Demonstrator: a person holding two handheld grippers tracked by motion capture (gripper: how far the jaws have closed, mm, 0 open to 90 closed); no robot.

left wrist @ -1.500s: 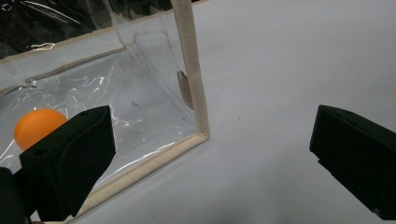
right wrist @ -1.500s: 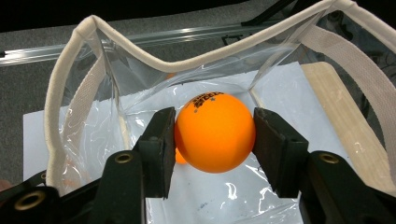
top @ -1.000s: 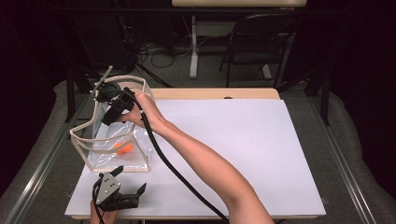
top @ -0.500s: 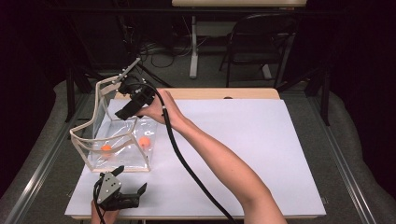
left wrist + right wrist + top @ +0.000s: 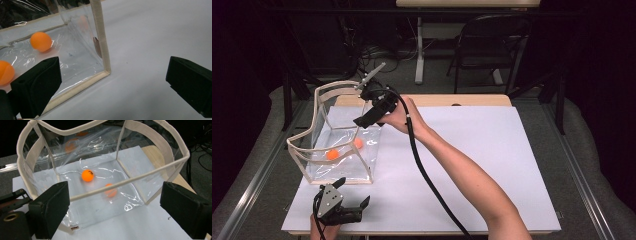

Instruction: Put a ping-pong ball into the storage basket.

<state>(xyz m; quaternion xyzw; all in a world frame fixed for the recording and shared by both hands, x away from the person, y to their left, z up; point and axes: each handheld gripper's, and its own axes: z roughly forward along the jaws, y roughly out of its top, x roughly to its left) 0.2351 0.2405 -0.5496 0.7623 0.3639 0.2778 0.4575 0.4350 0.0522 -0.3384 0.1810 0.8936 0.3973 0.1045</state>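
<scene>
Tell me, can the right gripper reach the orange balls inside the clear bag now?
Probably yes. The right gripper is open above the clear bag, whose top is open, and nothing covers the two orange balls on its floor.

My left tool (image 5: 110,82) is spread wide over the white bench (image 5: 155,37), beside the clear bag's corner (image 5: 106,71); two orange balls (image 5: 40,41) lie inside.

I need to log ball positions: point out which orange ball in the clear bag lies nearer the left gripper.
The orange ball further left in the high view lies nearer the left gripper. The other ball sits deeper in the clear bag, towards the right gripper.
</scene>
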